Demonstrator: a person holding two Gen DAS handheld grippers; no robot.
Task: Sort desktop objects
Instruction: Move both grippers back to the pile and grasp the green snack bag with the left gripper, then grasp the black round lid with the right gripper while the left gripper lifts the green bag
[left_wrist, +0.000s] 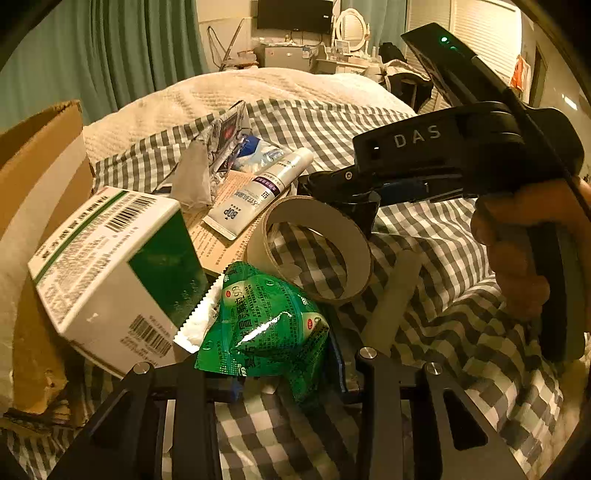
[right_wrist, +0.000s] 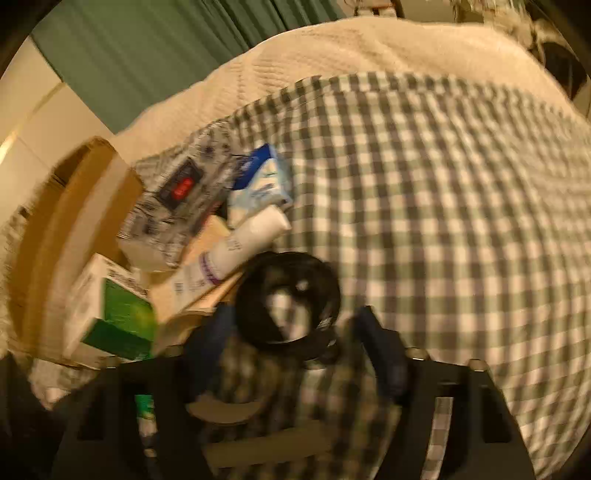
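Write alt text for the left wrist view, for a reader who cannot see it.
The left gripper pinches a crumpled green sachet above a grey checked cloth. Opposite, the right gripper, held in a hand, reaches a tilted tape roll. A green-and-white box and white tube lie left.

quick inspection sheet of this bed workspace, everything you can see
surface: grey and white checked cloth over a cream quilt
job's things: green foil sachet, beige tape roll, white and green carton, white tube, silver foil pouch, blue and white packet
clutter: printed leaflet under the tube; pale stick; open brown cardboard box at the left
grippers: left gripper has the sachet between its fingers, contact unclear; right gripper sits at the tape roll's rim, grip unclear
cables: thin black cord along the right gripper
surroundings: green curtains, dark wall screen
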